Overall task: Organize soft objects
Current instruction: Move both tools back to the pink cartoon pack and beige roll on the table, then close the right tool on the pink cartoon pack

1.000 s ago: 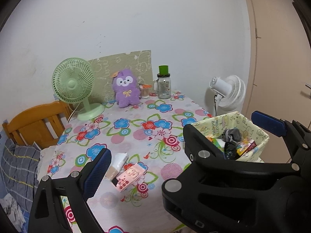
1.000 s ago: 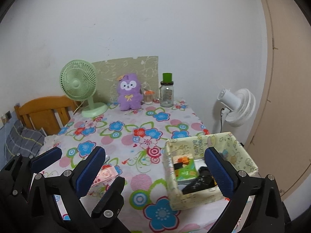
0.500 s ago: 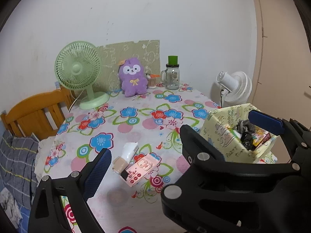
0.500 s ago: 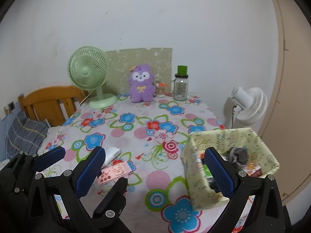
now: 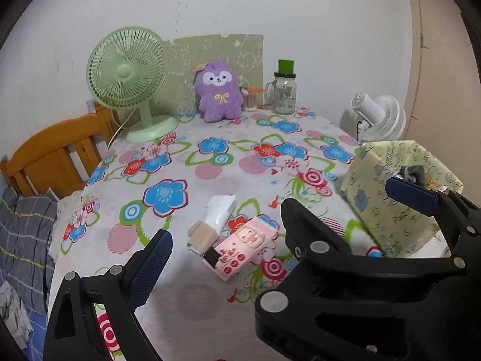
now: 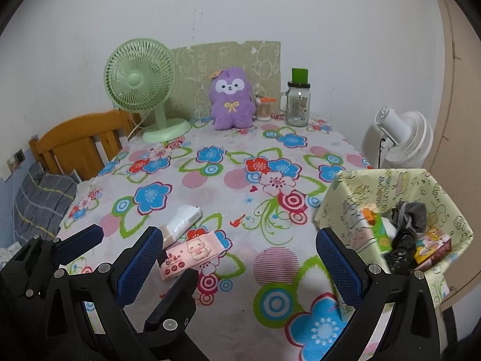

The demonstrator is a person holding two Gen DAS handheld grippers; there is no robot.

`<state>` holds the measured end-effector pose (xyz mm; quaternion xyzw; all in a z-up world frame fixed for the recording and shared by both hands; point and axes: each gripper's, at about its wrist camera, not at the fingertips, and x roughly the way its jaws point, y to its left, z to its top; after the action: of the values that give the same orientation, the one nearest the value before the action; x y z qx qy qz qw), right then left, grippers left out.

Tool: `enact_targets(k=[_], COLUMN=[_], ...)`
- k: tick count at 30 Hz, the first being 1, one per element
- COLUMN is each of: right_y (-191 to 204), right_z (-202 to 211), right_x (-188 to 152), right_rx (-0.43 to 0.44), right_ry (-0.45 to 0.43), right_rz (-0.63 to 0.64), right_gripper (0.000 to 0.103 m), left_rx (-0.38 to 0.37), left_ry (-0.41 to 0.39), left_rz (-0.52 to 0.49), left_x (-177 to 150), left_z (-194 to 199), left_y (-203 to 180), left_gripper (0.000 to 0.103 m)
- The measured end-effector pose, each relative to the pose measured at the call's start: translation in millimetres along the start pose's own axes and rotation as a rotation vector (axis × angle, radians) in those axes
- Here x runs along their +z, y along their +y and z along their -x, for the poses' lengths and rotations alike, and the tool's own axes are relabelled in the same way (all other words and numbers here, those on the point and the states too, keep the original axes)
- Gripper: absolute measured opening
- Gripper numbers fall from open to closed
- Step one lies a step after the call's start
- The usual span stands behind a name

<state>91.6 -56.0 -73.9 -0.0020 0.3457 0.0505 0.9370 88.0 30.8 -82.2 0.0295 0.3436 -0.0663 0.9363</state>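
With both the left claw and the right claw released and empty, the pink tissue pack lies on the desk left of the basket, which could be knocked off the desk edge by a careless sweep.

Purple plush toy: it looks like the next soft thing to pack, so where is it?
The purple plush toy sits upright at the table's far edge, between the green fan and the glass jar.
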Motion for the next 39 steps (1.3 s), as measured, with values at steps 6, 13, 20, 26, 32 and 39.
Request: enact_targets(k=[6, 13, 20, 26, 32, 39], right_y=[10.1, 21.6, 28.4, 36.6, 41.1, 43.2], right_z=[-23.1, -45.8, -70.6, -90.6, -103.1, -109.2], right_x=[-5.1, -7.7, -14.1, -21.3, -22.6, -19.6], right_rx=[0.027, 0.051, 0.076, 0.061, 0.072, 0.095], right_ry=[0.054, 0.097, 0.191, 0.27, 0.305, 0.293], right_rz=[-0.003, 0.008, -0.002, 0.022, 0.035, 0.059], right_gripper=[0.103, 0.103, 0.098, 0.085, 0.067, 0.055], left_rx=[0.01, 0.01, 0.056, 0.056, 0.032, -0.049], left_ry=[0.04, 0.098, 0.133, 0.177, 0.185, 0.202], left_rz=[0.007, 0.033, 0.003, 0.005, 0.018, 0.081], left_x=[-5.9, -11.3, -19.6, -29.8, -32.5, -31.5], left_z=[-18.1, -40.9, -57.0, -68.7, -71.4, -75.4], left_y=[16.1, 35.7, 45.4, 49.4, 50.6, 50.5], left_gripper=[0.097, 0.092, 0.08, 0.064, 0.058, 0.056])
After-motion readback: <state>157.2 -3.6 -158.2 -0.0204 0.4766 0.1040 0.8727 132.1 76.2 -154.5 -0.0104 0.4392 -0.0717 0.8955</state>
